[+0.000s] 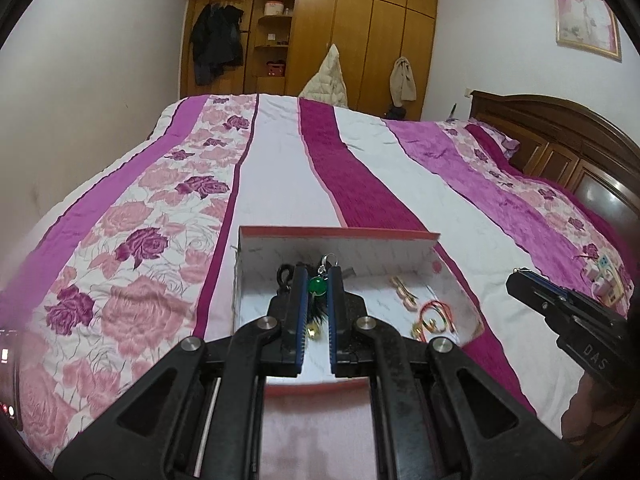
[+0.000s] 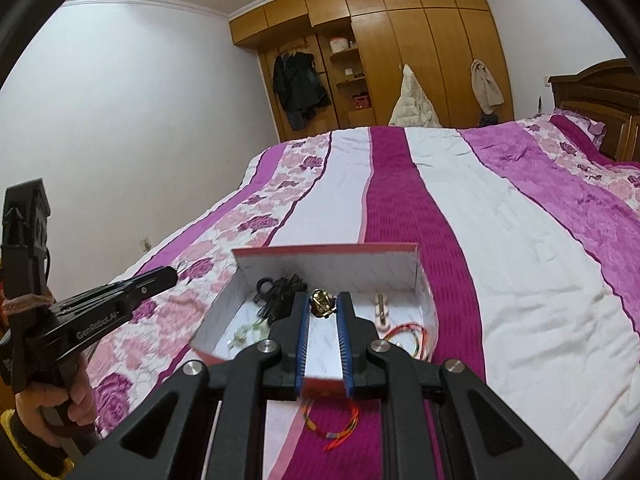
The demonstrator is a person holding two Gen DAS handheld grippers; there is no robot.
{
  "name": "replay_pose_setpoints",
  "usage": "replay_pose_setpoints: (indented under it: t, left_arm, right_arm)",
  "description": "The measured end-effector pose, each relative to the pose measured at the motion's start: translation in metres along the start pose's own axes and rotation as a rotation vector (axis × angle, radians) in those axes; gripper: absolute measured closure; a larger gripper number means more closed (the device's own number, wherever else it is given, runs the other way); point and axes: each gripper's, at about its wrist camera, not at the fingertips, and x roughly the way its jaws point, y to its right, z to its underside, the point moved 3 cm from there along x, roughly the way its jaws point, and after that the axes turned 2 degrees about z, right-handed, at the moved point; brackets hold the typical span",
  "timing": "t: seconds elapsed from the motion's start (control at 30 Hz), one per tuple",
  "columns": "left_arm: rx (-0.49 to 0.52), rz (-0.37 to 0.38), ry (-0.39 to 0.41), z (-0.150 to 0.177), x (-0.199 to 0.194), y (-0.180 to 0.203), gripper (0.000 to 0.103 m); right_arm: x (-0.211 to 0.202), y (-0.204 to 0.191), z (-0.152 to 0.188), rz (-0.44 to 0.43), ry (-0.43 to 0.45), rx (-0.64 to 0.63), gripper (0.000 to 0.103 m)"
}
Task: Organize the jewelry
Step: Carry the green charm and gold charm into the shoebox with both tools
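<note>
An open white box with a red rim (image 1: 336, 234) (image 2: 328, 249) lies on the bed. My left gripper (image 1: 317, 280) hangs over it, jaws narrowly apart around a green bead earring (image 1: 317, 286) with a silver hook. My right gripper (image 2: 323, 312) hangs over the box with jaws apart, a gold ornament (image 2: 321, 303) between the tips. In the box lie a black hair tie (image 1: 285, 274), a pink clip (image 1: 404, 292), a red cord bracelet (image 1: 434, 312) and a pale green piece (image 2: 248, 330). A multicoloured cord bracelet (image 2: 332, 424) lies on the bedspread in front of the box.
The bed (image 1: 280, 160) has a purple, pink and white striped floral spread. A wooden headboard (image 1: 560, 144) is on the right, a wooden wardrobe (image 2: 400, 40) at the back. Small colourful items (image 1: 606, 280) lie on the bed at far right.
</note>
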Motion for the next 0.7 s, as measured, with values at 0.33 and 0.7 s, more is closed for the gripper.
replay_pose_setpoints:
  t: [0.33, 0.7]
  left_arm:
    - [-0.033, -0.008, -0.034, 0.006, 0.049, -0.011, 0.102]
    - [-0.052, -0.025, -0.126, 0.028, 0.100, -0.018, 0.102]
  right_arm:
    - [0.057, 0.019, -0.001, 0.057, -0.026, -0.005, 0.087]
    - [0.113, 0.049, 0.020, 0.121, -0.105, 0.014, 0.087]
